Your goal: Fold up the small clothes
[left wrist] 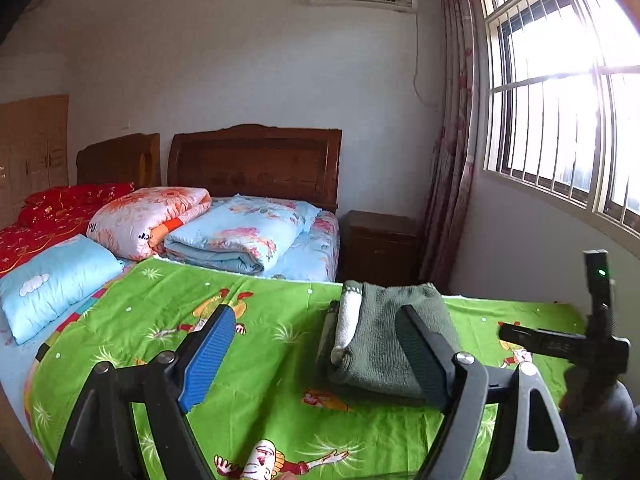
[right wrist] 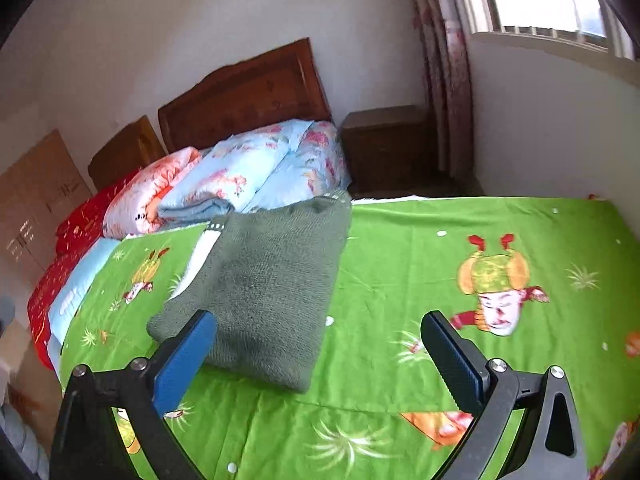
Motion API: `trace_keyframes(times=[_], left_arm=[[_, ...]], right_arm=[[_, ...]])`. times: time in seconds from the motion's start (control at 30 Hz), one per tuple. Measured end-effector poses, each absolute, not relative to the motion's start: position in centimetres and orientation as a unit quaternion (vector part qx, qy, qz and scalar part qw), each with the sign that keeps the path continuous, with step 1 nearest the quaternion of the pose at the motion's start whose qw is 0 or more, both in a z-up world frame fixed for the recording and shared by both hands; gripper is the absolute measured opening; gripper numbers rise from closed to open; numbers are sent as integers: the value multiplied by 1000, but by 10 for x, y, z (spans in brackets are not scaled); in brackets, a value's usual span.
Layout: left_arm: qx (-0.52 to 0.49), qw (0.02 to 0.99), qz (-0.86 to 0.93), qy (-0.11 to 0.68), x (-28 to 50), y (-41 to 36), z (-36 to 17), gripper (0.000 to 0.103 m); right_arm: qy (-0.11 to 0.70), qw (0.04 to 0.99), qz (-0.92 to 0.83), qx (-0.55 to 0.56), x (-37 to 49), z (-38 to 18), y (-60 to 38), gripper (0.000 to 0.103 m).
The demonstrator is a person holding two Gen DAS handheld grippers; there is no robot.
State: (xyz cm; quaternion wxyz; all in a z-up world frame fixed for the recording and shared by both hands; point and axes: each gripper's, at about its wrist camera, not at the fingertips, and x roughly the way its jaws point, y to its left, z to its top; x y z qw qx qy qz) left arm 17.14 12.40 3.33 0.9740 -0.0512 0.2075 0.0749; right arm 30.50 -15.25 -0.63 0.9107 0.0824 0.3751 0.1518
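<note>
Two grippers, left gripper [left wrist: 316, 354] and right gripper [right wrist: 320, 360], gape wide and empty at lower frame over the green cartoon sheet [right wrist: 400, 280]. Centre-frame lies the folded green sweater [right wrist: 264, 284] (white lining showing); beyond, folded quilts [left wrist: 240, 232], wooden headboard [left wrist: 256, 160], barred window [left wrist: 560, 92] upper right.

One folded green knitted garment [right wrist: 264, 292] is lying on one green cartoon-print bedsheet [right wrist: 460, 264]. Three folded quilts are sitting behind: one orange floral [left wrist: 148, 216], one blue floral [left wrist: 240, 232], one red [left wrist: 60, 208]. Two wooden headboards are standing.
</note>
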Motion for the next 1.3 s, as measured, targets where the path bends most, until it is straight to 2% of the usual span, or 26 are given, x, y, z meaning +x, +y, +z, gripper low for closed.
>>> trace_keyframes(times=[0.17,0.3,0.47,0.67,0.77,1.1,1.3], left_arm=[[-37,961,73,263,185,122,1,83],[-41,955,81,283,191,128,-13,83],[-35,956,103,271,191,124,-11,83],[-27,965,108,238,176,101,13,83],[-30,965,106,239,170,92,23,83],[10,951,118,285,155,65,-1,83],[2,952,89,293,141,54,-12,83]], right_arm=[[424,894,144,22,354,-60,-103,103],[459,871,173,18,347,-98,-101,103],[380,905,172,78,296,-44,-145,103],[275,946,159,71,220,35,-178,103],[258,952,147,70,191,53,-184,103],[317,938,124,67,142,12,-180,103],[304,947,104,29,122,7,-165,103]])
